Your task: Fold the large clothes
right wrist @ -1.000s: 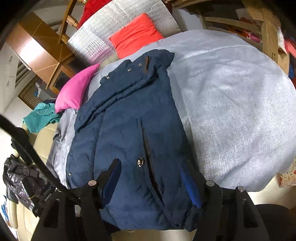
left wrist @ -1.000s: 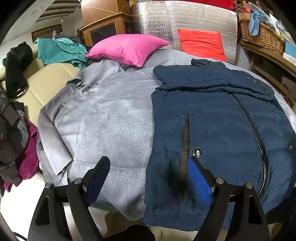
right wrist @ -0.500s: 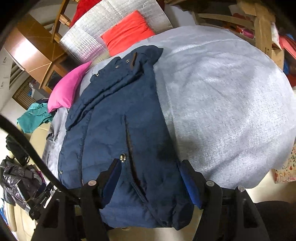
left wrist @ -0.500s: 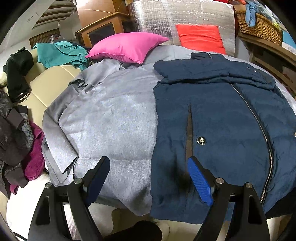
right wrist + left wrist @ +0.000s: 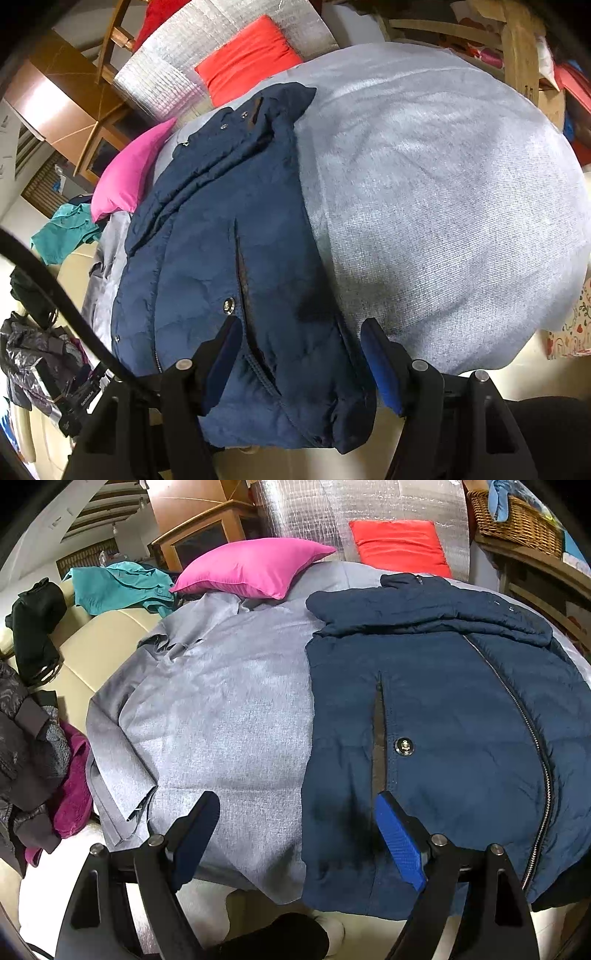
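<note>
A navy quilted jacket (image 5: 450, 716) lies flat on a grey cloth (image 5: 229, 720), collar at the far end and hem at the near edge. Its zip, a pocket slit and a snap button (image 5: 403, 746) face up. My left gripper (image 5: 295, 805) hovers open over the jacket's near left edge, with one pad above the grey cloth and the other above the pocket slit. In the right wrist view the jacket (image 5: 207, 240) fills the left half. My right gripper (image 5: 301, 326) stands open above the near right hem, and nothing is pinched.
A pink pillow (image 5: 255, 568) and a red cushion (image 5: 399, 546) lie at the far end. A teal garment (image 5: 118, 587) is draped on the beige sofa (image 5: 96, 646). Dark and magenta clothes (image 5: 40, 760) are piled at the left. A wicker basket (image 5: 517, 520) sits on a shelf at the right.
Both views have shifted slightly, so the jacket's near hem sits closer under the fingers. The jacket lies as before and both jaws keep the same width.
</note>
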A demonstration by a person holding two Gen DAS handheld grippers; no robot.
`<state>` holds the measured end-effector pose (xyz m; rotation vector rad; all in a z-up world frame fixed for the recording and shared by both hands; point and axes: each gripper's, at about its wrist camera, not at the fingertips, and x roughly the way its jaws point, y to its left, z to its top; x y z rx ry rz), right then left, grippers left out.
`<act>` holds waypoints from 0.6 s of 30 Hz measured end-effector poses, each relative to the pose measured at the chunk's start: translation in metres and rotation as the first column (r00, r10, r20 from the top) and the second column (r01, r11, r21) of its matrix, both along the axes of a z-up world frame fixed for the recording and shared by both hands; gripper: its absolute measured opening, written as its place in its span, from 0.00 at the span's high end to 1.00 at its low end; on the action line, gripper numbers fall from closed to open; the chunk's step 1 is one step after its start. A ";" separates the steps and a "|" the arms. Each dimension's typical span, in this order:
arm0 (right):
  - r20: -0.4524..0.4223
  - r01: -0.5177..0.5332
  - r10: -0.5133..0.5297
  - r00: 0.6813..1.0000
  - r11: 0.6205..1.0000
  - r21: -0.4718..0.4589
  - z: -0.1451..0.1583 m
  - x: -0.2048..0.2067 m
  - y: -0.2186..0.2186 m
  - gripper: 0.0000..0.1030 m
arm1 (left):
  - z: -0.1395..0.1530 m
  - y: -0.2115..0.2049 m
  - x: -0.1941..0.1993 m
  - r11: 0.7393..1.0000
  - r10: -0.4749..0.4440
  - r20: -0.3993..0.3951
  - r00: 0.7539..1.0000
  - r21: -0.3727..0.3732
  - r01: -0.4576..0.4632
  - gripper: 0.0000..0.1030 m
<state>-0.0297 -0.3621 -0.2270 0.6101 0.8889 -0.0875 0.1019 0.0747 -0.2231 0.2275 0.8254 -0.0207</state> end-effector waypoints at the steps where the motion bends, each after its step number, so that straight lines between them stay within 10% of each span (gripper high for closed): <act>1: -0.001 0.000 0.000 1.000 1.000 0.000 0.000 0.000 0.000 0.32 | 0.000 0.000 0.000 1.000 -0.001 -0.001 1.000 0.001 0.001 0.17; 8: -0.014 -0.006 0.006 1.000 1.000 0.007 -0.003 0.001 0.003 0.32 | -0.007 0.011 0.006 0.994 -0.013 -0.100 0.995 -0.109 0.002 0.17; 12: -0.026 0.005 -0.005 1.000 1.000 0.023 -0.007 0.000 0.000 0.32 | -0.016 0.038 0.015 0.949 -0.004 -0.211 0.977 -0.309 -0.062 0.17; 18: -0.028 0.041 -0.040 0.999 0.997 0.065 -0.011 -0.004 -0.009 0.32 | -0.030 0.050 0.017 0.904 -0.016 -0.287 0.958 -0.414 -0.108 0.17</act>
